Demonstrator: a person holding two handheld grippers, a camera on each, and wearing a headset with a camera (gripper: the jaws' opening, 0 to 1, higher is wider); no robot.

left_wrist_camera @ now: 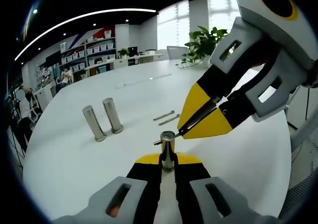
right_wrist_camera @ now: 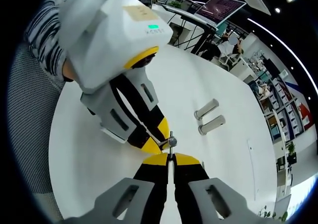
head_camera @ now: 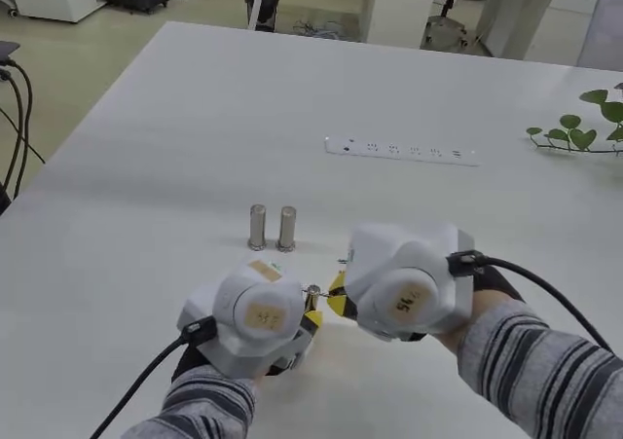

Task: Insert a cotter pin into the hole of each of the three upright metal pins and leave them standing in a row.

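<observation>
- Jaws of the left gripper are clamped on a metal pin. The pin stands upright on the white table, held between the yellow-and-black tips.
- My right gripper comes in from the right of the left gripper view. Its yellow tips are pinched tight on a cotter pin — a thin rod held about level at the head of the metal pin.
- The rod shows on both sides of the pin's head. I cannot tell whether it runs through the hole or only passes behind it.
- In the right gripper view the thin rod runs straight out from between my closed tips to the round head of the pin. The left gripper's tips grip the pin from the upper left.
- In the head view both grippers sit low over the near part of the table. Their tips almost meet, and the held pin is between them.
- Two more metal pins stand upright side by side, close together but not touching, a little beyond the held one.
- Two spare cotter pins lie flat on the table next to each other, to the right of that standing pair in the left gripper view.
- Farther back a white power strip lies flat on the tabletop, and a leafy plant shows at the table's right edge.
</observation>
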